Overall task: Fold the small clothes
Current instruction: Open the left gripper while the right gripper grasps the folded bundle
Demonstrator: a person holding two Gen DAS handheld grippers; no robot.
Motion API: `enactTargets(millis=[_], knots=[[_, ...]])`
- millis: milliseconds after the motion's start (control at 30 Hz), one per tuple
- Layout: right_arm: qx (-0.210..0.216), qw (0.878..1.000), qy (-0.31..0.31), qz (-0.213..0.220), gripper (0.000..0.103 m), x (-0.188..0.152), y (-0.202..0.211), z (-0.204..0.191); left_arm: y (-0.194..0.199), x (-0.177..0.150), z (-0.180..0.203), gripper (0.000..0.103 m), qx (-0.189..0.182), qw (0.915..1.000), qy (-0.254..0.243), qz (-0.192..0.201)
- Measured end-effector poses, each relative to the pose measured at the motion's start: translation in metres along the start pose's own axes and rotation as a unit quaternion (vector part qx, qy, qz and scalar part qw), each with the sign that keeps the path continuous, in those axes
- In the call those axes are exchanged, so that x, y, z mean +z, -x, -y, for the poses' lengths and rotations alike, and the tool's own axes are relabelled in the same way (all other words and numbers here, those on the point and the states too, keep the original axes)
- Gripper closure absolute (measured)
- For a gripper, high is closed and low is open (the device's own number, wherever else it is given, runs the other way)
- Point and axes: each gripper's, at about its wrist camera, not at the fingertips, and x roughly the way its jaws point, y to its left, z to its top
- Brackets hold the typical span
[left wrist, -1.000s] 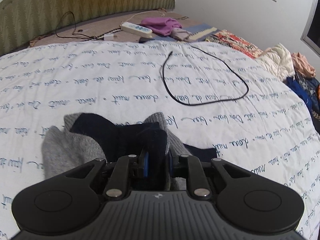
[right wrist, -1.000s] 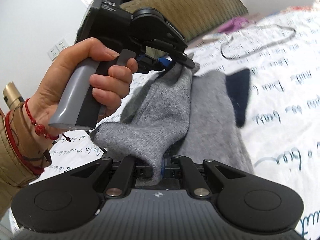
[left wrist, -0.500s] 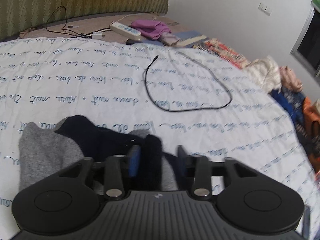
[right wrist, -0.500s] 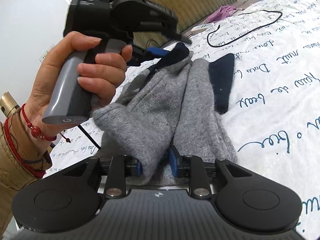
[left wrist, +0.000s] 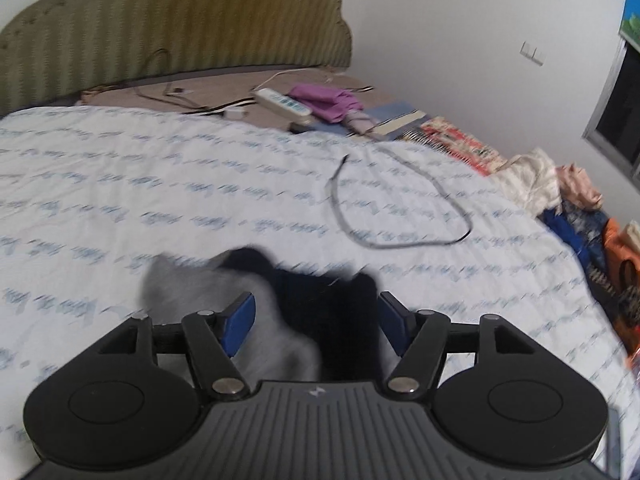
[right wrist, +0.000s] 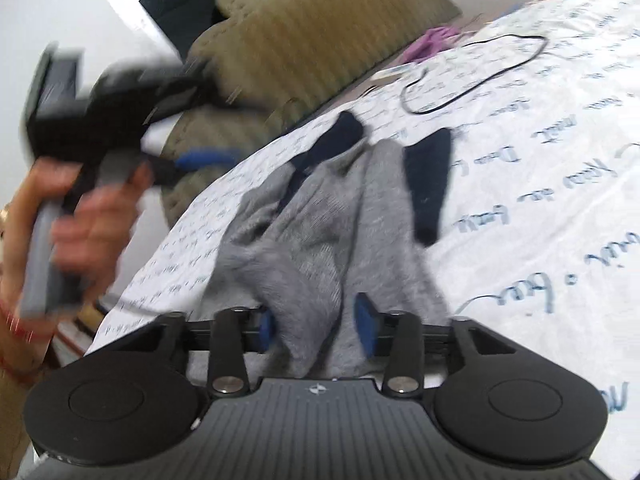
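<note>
A pair of grey socks (right wrist: 320, 220) with navy cuffs (right wrist: 430, 184) lies bunched on the white bedspread (right wrist: 540, 160) with blue script. My right gripper (right wrist: 316, 326) is low over the near end. Its jaws are closing with grey sock fabric between them, and the pads do not visibly press it. My left gripper (left wrist: 316, 318) hovers over the socks (left wrist: 192, 292); its jaws are opening wide, blurred by motion. In the right wrist view the left gripper (right wrist: 208, 158) is held by a hand (right wrist: 88, 216), apart from the socks and holding nothing.
A black cable loop (left wrist: 400, 220) lies on the bedspread beyond the socks. A power strip (left wrist: 282, 102), purple cloth (left wrist: 328, 100) and books (left wrist: 452, 140) sit near the olive headboard (left wrist: 160, 32). Piled clothes (left wrist: 560, 192) line the right edge. The bed's edge (right wrist: 132, 280) runs just left of the socks.
My left gripper let go of the navy cuff, opened wide and drew back from the socks. My right gripper's jaws came apart from the grey fold. The socks settled onto the bed.
</note>
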Motion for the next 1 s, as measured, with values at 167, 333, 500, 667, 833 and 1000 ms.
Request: enactTargets(millis=[167,333,500,667,833,1000], knots=[[0.006,0.997,-0.083,0.005,0.093,-0.002,0.012,0.03,0.015,-0.036,-0.011,0.036,0.015,0.9992,-0.032,-0.017],[0.026,0.994,-0.107,-0.026,0.085,0.003,0.016,0.046,0.026,-0.071,-0.001,0.036,0.007,0.9963,-0.084,-0.015],[0.028,0.997,-0.065,-0.011,0.066,0.041,0.015,0.034,0.029,-0.097,0.024,0.036,0.024,0.9848,-0.172,0.003],[0.005,1.0,0.008,-0.008,0.059,0.096,-0.019,0.013,0.024,-0.104,0.033,0.035,0.022,0.981,-0.192,0.008],[0.02,0.998,-0.003,-0.062,0.05,0.127,-0.078,0.015,0.016,-0.104,0.039,0.035,0.008,0.9819,-0.189,0.004],[-0.015,0.998,0.02,-0.064,0.093,0.13,-0.1,0.019,0.006,-0.106,0.046,0.035,0.01,0.9802,-0.198,-0.001]])
